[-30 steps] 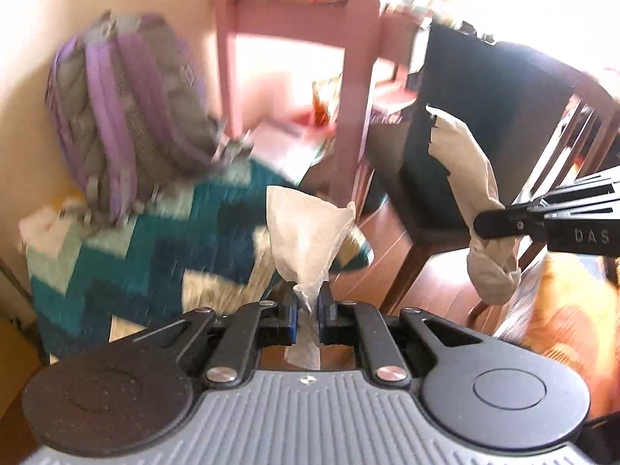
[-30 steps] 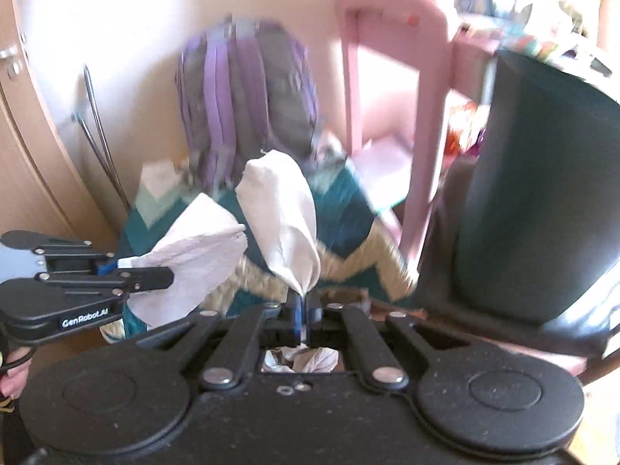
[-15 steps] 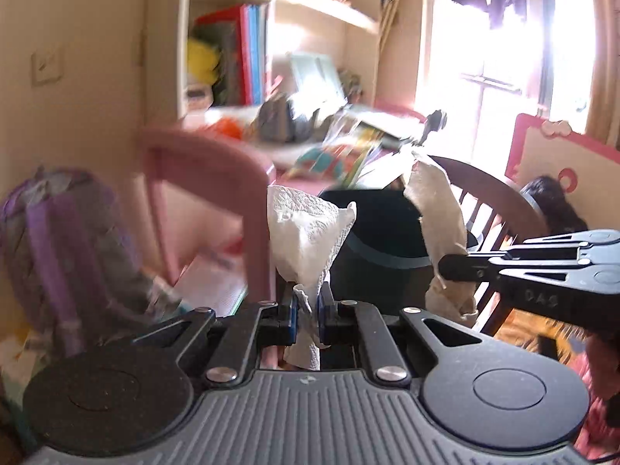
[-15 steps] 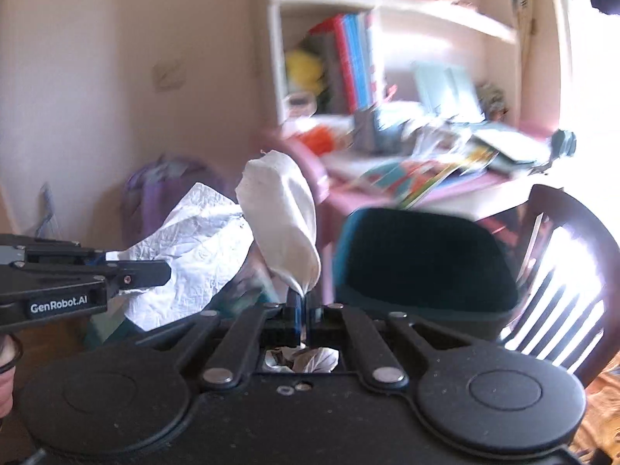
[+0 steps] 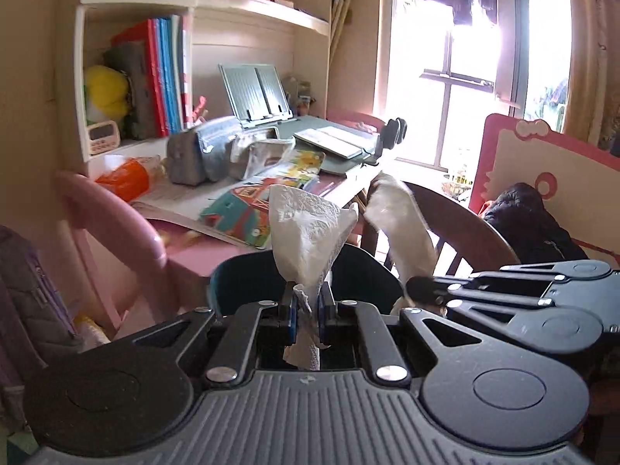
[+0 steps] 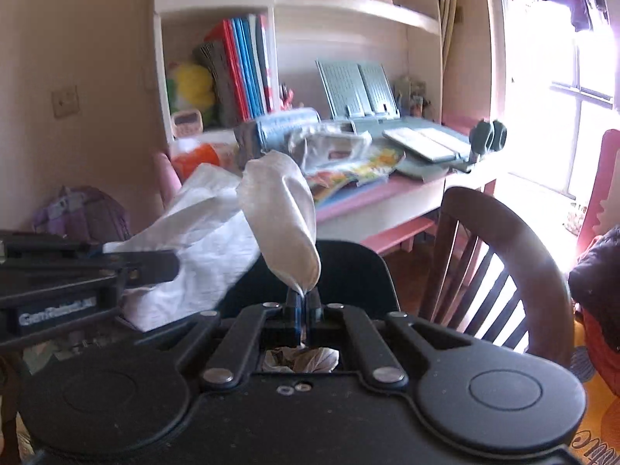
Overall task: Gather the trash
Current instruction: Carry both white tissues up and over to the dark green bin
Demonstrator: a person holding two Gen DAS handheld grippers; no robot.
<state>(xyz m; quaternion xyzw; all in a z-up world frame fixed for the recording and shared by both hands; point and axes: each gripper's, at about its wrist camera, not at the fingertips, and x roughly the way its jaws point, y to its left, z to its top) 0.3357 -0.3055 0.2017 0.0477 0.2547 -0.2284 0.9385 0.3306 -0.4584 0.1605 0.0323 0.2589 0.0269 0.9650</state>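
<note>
We are pinching a white embossed tissue (image 5: 306,228) in our left gripper (image 5: 307,308) and a smooth crumpled wrapper (image 6: 281,217) in our right gripper (image 6: 303,312), holding both just above the dark bin (image 6: 348,271) beside the pink desk (image 5: 201,248).

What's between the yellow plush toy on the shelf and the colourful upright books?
A dark grey book stands between the yellow toy and the red and blue books; the right wrist view shows it best.

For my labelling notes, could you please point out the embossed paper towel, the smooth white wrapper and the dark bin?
embossed paper towel (image 5: 306,228), left wrist view, upper flared part
smooth white wrapper (image 6: 283,217), right wrist view, bulging middle
dark bin (image 6: 348,271), right wrist view, dark inner wall
</note>
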